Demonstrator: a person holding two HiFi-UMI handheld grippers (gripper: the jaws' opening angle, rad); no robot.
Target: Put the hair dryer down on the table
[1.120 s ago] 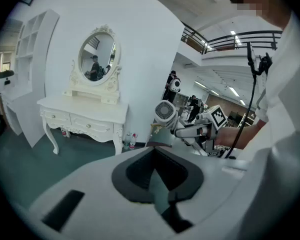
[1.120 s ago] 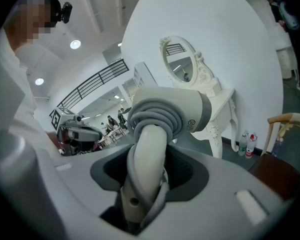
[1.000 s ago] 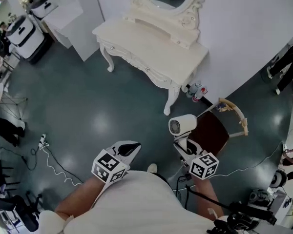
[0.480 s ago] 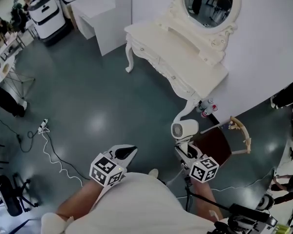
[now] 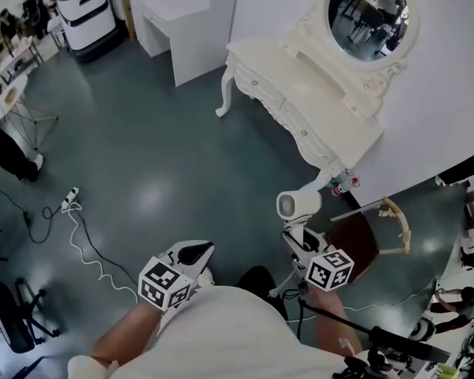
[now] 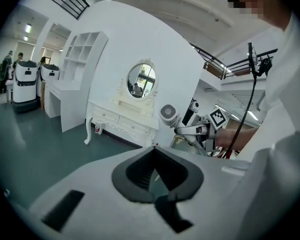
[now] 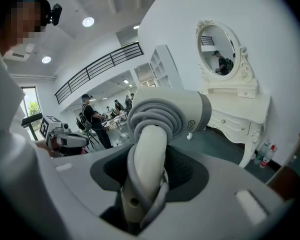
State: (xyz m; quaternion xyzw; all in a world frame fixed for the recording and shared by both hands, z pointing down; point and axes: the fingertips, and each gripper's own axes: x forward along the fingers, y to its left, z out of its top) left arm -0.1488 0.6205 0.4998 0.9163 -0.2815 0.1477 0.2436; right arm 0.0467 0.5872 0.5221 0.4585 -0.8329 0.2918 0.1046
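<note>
Carrying step, I judge: the right tool clamps the handle of the white round-barrelled hair dryer, upright over the floor, short of the white carved desk. The left tool is closed and empty. Next: reach past the desk's near edge, then lower.

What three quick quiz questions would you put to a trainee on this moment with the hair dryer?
1. True or false: the white hair dryer, with its grey cord wound round it, is up in the air and not yet on the cream carved dressing table.
2. What is between the jaws of the left gripper? A. the dryer's handle. B. a bottle. C. nothing.
3. Fill in: the dryer's handle is clamped in the ____ gripper.

Key: 1 true. 2 C, its jaws are together and hold nothing. 3 right; the right gripper is closed on the handle.
</note>
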